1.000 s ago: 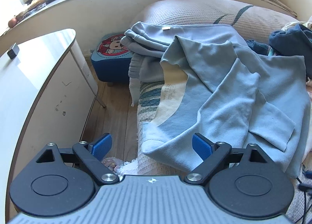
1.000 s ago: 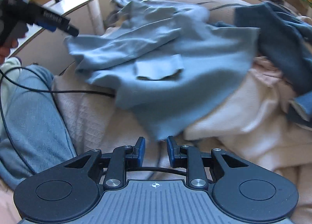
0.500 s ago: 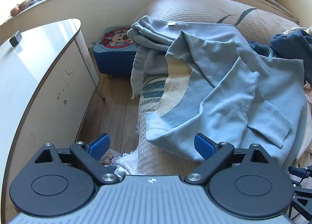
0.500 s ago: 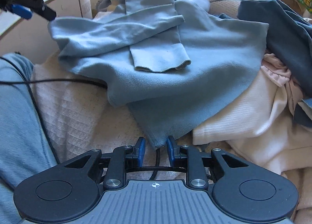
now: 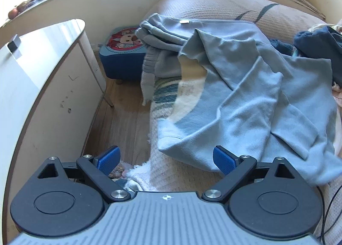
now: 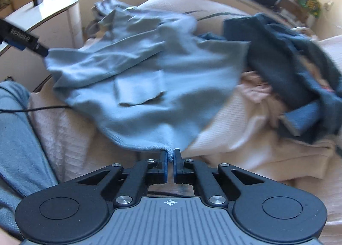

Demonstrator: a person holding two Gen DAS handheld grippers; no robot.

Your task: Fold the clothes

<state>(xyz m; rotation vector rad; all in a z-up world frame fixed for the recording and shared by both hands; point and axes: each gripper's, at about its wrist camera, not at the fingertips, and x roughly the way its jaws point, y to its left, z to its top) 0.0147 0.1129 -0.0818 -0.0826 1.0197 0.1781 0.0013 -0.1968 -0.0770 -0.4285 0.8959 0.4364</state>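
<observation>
Blue pads of the right gripper (image 6: 170, 160) are clamped on the near hem corner of the light blue sweatshirt (image 6: 171, 87), which lies rumpled across the bed (image 6: 64, 138). The left gripper (image 5: 164, 159) hangs wide open and empty by the bed's side edge, above the floor gap. This looks like the spreading step; next, that corner wants pulling taut. Beyond, a dark blue garment (image 6: 288, 63) crowds the right side, and the white table (image 5: 32, 74) hems in the left.

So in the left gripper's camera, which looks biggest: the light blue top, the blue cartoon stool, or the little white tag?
1. Light blue fleece top, spread across the bed, far the largest.
2. Blue stool with the cartoon picture, though it sits farther away, so it may look smaller than it is.
3. Small white tag on the top's collar, tiny.
</observation>
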